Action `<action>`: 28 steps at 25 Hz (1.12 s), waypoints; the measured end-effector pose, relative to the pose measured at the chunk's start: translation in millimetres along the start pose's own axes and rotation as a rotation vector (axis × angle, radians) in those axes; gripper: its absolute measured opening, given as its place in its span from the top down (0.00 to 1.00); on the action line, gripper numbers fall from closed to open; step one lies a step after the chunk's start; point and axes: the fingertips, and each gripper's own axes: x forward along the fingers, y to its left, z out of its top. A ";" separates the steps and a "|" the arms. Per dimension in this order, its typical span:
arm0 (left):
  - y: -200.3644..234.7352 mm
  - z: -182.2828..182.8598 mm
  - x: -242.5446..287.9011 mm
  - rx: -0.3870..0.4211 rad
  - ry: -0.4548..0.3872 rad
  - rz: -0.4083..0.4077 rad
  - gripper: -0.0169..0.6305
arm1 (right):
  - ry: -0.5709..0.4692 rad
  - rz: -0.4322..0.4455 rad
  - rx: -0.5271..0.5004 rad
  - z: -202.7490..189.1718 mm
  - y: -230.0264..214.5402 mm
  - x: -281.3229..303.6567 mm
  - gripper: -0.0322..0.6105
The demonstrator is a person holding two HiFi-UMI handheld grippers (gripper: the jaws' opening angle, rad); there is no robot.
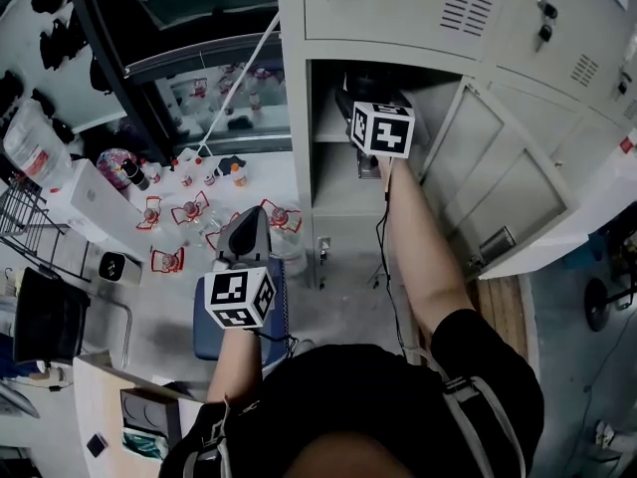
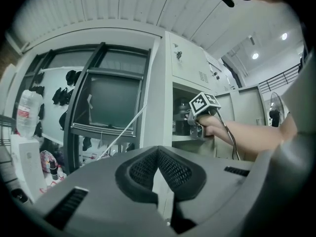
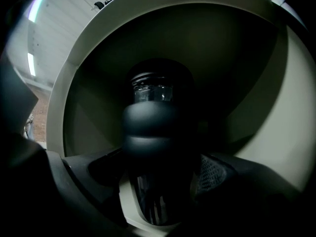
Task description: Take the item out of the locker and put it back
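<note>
The grey locker (image 1: 299,118) stands open, with its door (image 1: 508,187) swung out to the right. My right gripper (image 1: 366,103) reaches into the upper compartment, its marker cube (image 1: 381,127) just outside the opening. In the right gripper view a dark bottle (image 3: 158,132) with a clear neck and a dark lid stands on the pale shelf (image 3: 129,201). My right gripper (image 3: 158,174) is shut on the bottle, one jaw against each side. My left gripper (image 1: 246,235) hangs low, left of the locker, with nothing in it. Its pads (image 2: 170,169) are pressed together.
Several small bottles with red labels (image 1: 189,207) stand on the floor left of the locker, by a white box (image 1: 95,202) and a wire rack (image 1: 20,217). A blue pad (image 1: 204,332) lies under the left gripper. A cable (image 1: 383,257) hangs from the right gripper.
</note>
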 end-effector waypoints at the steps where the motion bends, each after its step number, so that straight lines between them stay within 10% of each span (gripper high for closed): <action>1: -1.2 1.3 0.9 0.002 -0.001 -0.002 0.95 | -0.004 0.008 0.008 0.0 0.7 -2.1 0.24; 12: -22.6 2.1 18.9 0.018 0.006 -0.053 0.95 | -0.142 0.113 0.019 4.7 19.6 -102.3 0.36; 17: -42.4 0.6 28.0 0.029 0.014 -0.101 0.95 | -0.234 0.019 0.017 -12.3 8.7 -161.9 0.90; 28: -73.1 -3.4 35.7 0.033 0.026 -0.166 0.95 | -0.208 -0.009 0.009 -70.3 3.1 -207.9 0.93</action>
